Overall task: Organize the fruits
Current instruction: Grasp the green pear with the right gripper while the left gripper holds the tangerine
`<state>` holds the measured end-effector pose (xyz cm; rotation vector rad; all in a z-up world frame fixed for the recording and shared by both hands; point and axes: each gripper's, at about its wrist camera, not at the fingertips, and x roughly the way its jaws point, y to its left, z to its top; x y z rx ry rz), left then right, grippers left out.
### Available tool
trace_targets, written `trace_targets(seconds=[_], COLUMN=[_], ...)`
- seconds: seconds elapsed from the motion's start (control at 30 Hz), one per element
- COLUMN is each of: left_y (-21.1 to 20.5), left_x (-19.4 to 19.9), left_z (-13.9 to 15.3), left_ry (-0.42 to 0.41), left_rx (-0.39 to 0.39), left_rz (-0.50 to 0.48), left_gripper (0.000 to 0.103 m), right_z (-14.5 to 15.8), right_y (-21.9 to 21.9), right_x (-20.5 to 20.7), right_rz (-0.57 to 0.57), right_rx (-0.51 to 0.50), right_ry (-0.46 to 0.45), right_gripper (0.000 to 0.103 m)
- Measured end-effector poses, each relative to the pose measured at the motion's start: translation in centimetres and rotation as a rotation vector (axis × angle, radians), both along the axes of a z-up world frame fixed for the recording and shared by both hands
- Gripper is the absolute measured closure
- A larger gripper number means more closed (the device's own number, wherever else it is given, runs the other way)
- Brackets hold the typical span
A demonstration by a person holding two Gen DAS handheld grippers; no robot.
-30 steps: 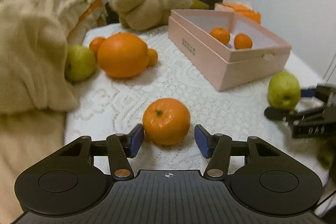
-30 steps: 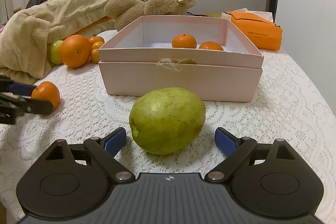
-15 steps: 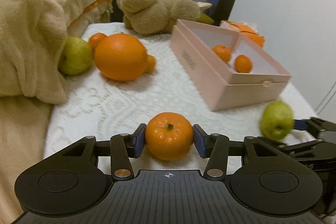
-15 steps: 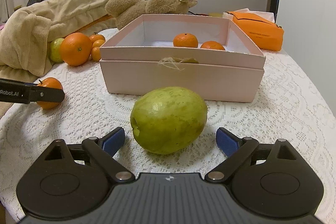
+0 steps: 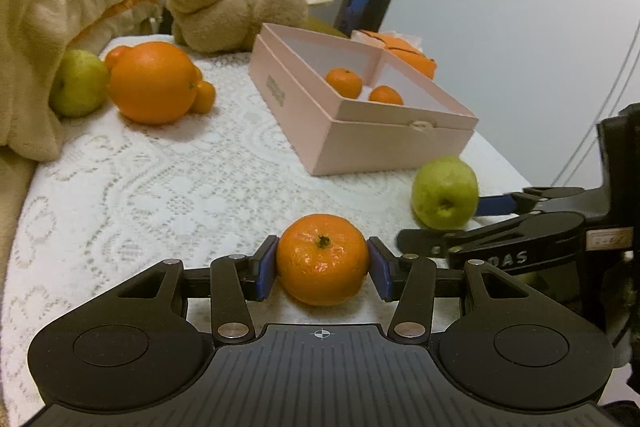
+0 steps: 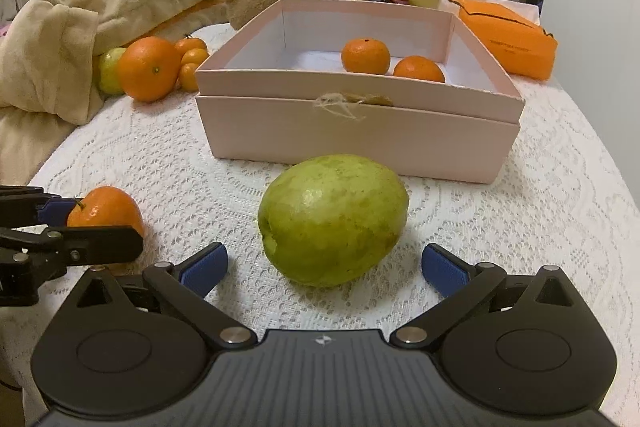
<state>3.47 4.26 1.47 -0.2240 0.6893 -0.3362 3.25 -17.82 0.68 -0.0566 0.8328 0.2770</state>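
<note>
Left wrist view: left gripper clamped on a tangerine, blue pads touching both sides, fruit low over the lace cloth, in front of the pink box. Right gripper spread wide around a green guava, pads clear of it, just before the box's front wall.

Risk: round tangerine could slip from the flat pads on lifting; the two tools sit close and may collide.

Right wrist view alone shows the gap at the guava; left view shows the pad contact.
</note>
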Motion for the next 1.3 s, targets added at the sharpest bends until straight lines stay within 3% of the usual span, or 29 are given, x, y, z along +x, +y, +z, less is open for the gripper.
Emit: trace_targets(seconds=[0.07, 0.17, 0.33, 0.43, 0.6, 0.77, 0.83, 0.9, 1.1, 1.3], left_y=[0.5, 1.3, 2.5, 2.6, 2.6, 2.5, 2.5, 2.5, 2.6, 2.6], left_x=[0.0, 0.3, 0.4, 0.6, 0.6, 0.6, 0.6, 0.6, 0.7, 0.6], left_z=[0.0, 0.3, 0.5, 0.1, 0.0, 0.0, 0.0, 0.0, 0.0, 0.0], left_ry=[0.006, 0.008, 0.014, 0.035, 0.033, 0.031, 0.032, 0.032, 0.032, 0.031], left_rx=[-0.021, -0.037, -0.063, -0.070, -0.066, -0.061, -0.063, -0.065, -0.069, -0.068], left_rz=[0.010, 0.039, 0.084, 0.093, 0.092, 0.092, 0.092, 0.091, 0.088, 0.087], left_gripper=[0.050, 0.050, 0.050, 0.050, 0.050, 0.050, 0.050, 0.050, 0.050, 0.050], right_z=[0.4, 1.1, 3.6, 4.0, 3.3, 2.0, 1.7, 1.4, 2.3, 3.5], right_y=[-0.1, 0.4, 1.4, 1.5, 0.3, 1.3, 1.6, 2.2, 3.2, 3.8], right_x=[0.0, -0.5, -2.2, -1.5, -0.5, -0.5, 0.0, 0.8, 1.7, 0.4], right_rz=[-0.017, -0.035, 0.016, 0.028, -0.019, 0.009, 0.008, 0.012, -0.062, -0.023], right_rx=[0.007, -0.008, -0.088, -0.114, -0.050, -0.148, -0.167, -0.149, -0.092, -0.091], right_ry=[0.008, -0.018, -0.159, -0.142, -0.069, -0.101, -0.103, -0.077, -0.083, -0.090], right_gripper=[0.002, 0.013, 0.014, 0.014, 0.014, 0.014, 0.018, 0.032, 0.034, 0.035])
